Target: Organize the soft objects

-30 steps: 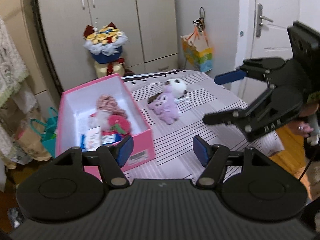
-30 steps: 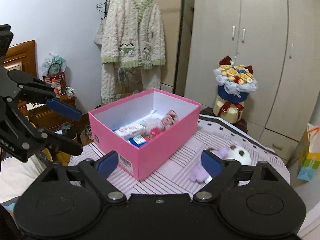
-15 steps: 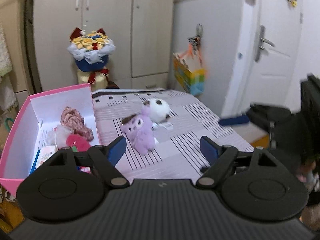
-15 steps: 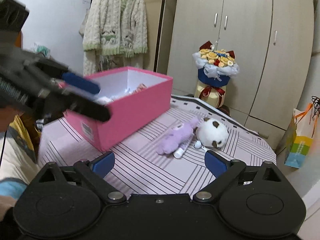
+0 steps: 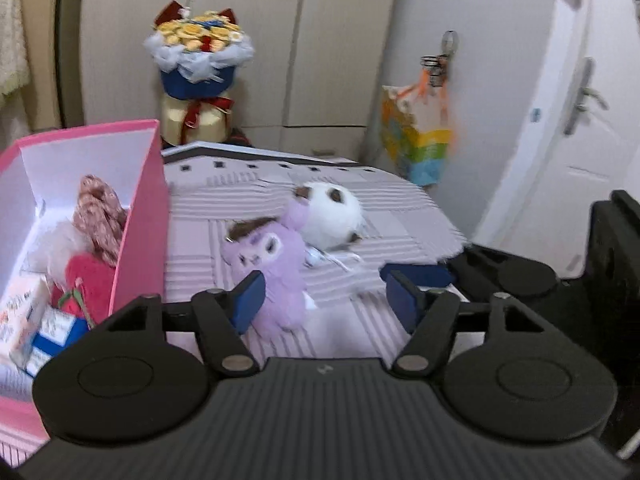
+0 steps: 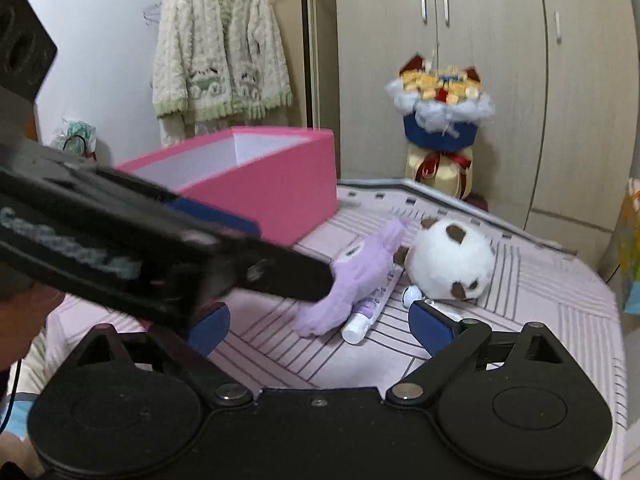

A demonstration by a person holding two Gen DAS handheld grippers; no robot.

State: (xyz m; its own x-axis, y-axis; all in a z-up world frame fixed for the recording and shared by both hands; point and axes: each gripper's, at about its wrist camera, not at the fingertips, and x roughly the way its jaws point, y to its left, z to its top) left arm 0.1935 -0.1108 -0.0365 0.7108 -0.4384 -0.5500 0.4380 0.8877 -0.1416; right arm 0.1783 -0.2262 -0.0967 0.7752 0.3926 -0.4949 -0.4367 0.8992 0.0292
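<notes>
A purple plush toy (image 5: 276, 264) lies on the striped tablecloth beside a white round plush (image 5: 332, 212). My left gripper (image 5: 326, 300) hangs low over the purple toy with its jaws closing. The toy's lower body lies by the left pad, and neither pad presses on it. To the left stands the open pink box (image 5: 140, 208), which holds a flowered fabric piece, a red plush and small cartons. My right gripper (image 6: 320, 330) is open, just short of the purple toy (image 6: 360, 276), a white tube (image 6: 372, 312) and the white plush (image 6: 448, 260). The left gripper's fingers (image 6: 280, 272) cross that view.
A flower bouquet (image 5: 200, 56) stands behind the table against the wardrobe doors. A colourful bag (image 5: 416, 140) hangs by the white door at the right. A knitted cardigan (image 6: 220, 64) hangs on the far wall. The table's edge (image 5: 448, 220) falls away at the right.
Both grippers have dropped and closed in on the two plush toys. The left one swung from in front of the pink box to the purple toy, and its jaws have narrowed.
</notes>
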